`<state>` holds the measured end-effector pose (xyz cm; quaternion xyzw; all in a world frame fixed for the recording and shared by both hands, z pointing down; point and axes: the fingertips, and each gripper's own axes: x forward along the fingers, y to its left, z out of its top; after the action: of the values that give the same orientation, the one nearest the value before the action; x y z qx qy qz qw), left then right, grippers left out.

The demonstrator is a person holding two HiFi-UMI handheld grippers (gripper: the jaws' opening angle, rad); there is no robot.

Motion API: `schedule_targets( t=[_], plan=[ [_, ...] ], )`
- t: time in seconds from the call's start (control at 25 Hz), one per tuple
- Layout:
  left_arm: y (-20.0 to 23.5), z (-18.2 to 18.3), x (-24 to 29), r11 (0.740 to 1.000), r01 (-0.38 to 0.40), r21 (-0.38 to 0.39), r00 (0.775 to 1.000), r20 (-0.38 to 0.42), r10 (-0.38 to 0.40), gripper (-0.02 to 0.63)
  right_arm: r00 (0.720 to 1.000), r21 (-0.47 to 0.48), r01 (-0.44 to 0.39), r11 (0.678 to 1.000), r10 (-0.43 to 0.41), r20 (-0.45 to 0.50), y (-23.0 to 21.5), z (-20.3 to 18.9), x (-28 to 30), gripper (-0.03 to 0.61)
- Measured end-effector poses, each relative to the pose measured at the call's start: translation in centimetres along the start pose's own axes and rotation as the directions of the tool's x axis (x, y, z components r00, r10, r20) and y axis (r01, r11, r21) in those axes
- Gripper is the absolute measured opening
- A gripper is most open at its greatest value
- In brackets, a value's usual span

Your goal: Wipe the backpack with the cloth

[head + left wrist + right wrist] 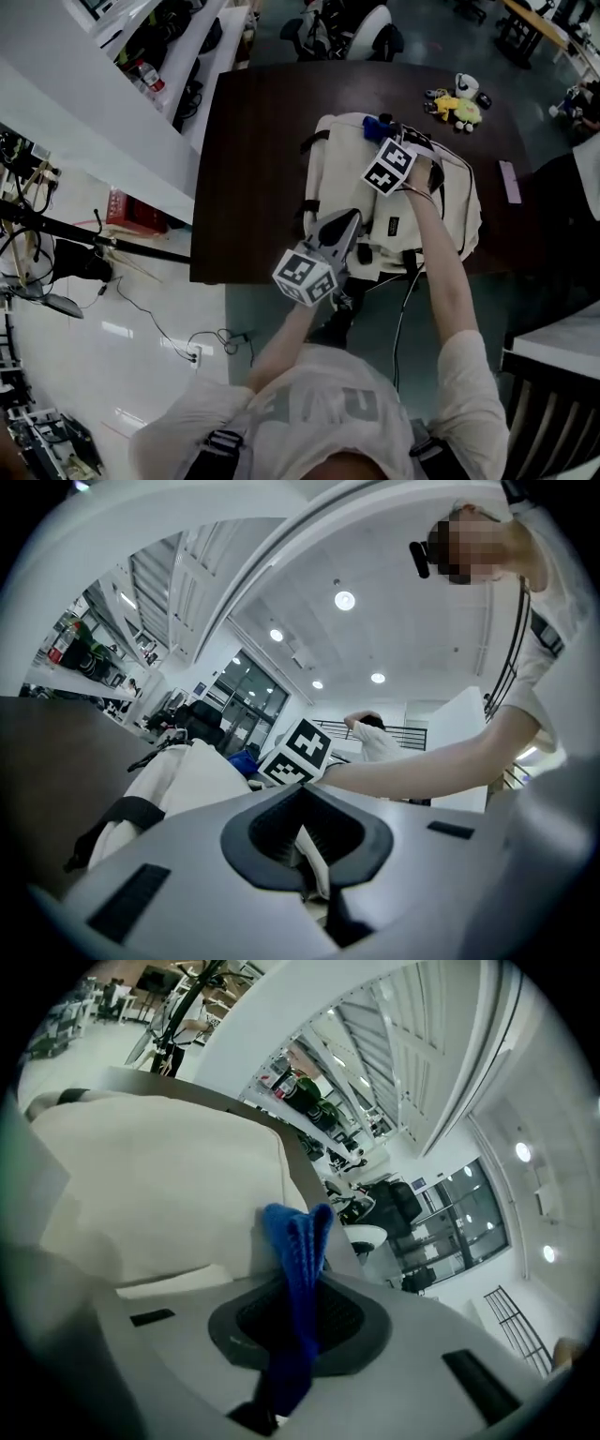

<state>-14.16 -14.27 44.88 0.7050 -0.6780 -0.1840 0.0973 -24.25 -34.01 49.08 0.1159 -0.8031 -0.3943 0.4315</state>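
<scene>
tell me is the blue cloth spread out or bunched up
Bunched up: the blue cloth stands in narrow folds, pinched in the right gripper, in front of the cream backpack.

head: steeply down over table | gripper views: low, close, upward | shared: backpack

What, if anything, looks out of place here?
Nothing stands out. The backpack lies flat on the table; the right claw grips the cloth, the left claw pinches backpack fabric.
</scene>
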Motion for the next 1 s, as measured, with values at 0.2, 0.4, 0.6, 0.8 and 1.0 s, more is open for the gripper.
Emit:
schedule_targets(
  t=[0.2,0.4,0.6,0.8,1.0],
  plan=[
    [-0.4,0.0,-0.1,1.0,0.007,0.018,1.0,-0.002,-0.007,0.003,1.0,-0.016,0.021,1.0,-0.021,0.02,0.6,0.1,-1.4,0.041],
    [-1.6,1.1,-1.3,0.999,0.019,0.034,0.999,0.028,-0.02,0.003,0.999,-0.019,0.047,0.999,-0.047,0.013,2.2,0.1,-4.3,0.041],
    [-3.3,1.2,-3.8,0.999,0.03,0.036,0.999,0.045,-0.031,0.003,0.998,-0.035,0.061,0.998,-0.061,-0.007,5.2,-0.6,-7.7,0.041],
    [-4.4,0.8,-6.7,0.999,0.024,0.047,0.999,0.043,-0.026,0.003,0.999,0.002,0.032,0.999,-0.032,-0.017,9.8,-1.6,-11.0,0.041],
    [-4.2,1.2,-9.6,0.998,-0.014,0.06,0.999,0.053,0.011,0.003,1.0,-0.01,0.016,1.0,-0.017,-0.012,14.1,-2.3,-13.6,0.041]
  ],
)
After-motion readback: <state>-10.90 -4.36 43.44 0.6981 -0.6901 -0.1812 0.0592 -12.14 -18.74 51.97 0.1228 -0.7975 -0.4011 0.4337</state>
